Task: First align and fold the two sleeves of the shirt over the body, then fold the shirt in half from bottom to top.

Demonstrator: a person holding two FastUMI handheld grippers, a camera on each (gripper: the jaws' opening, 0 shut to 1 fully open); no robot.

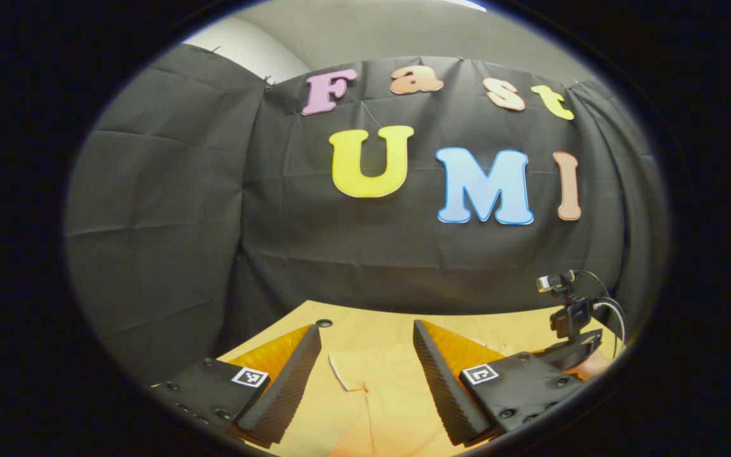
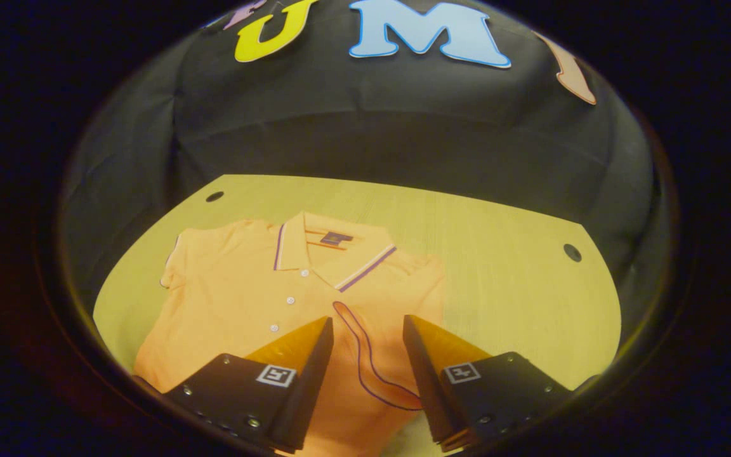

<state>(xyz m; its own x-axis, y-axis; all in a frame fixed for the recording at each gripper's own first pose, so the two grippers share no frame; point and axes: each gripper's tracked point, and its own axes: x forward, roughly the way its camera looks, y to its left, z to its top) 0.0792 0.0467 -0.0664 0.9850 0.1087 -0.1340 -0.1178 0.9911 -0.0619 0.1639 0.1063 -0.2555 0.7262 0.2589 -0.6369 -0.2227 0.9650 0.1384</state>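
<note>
The orange polo shirt [image 2: 257,298] lies flat on the yellow bench [image 2: 505,279], collar at the far side, buttons up the front. In the right gripper view its right sleeve [image 2: 375,355] is already folded across the body, its dark-edged cuff lying between the fingers of the right tongs [image 2: 367,346], while the left sleeve [image 2: 175,260] sticks out flat to the left. The right tongs stand wide apart, tilted down toward the near half of the shirt, and hold nothing. In the left gripper view the left tongs [image 1: 365,355] are also wide and empty, held more level so that they face the black cloth wall [image 1: 213,209], with the fabric [image 1: 378,393] low between the fingers and a pale edge of it just beside the left finger. To the far right of that view the other tongs [image 1: 568,317], with their camera and cables, show above the bench, with a bit of a hand [image 1: 594,365] below them.
</note>
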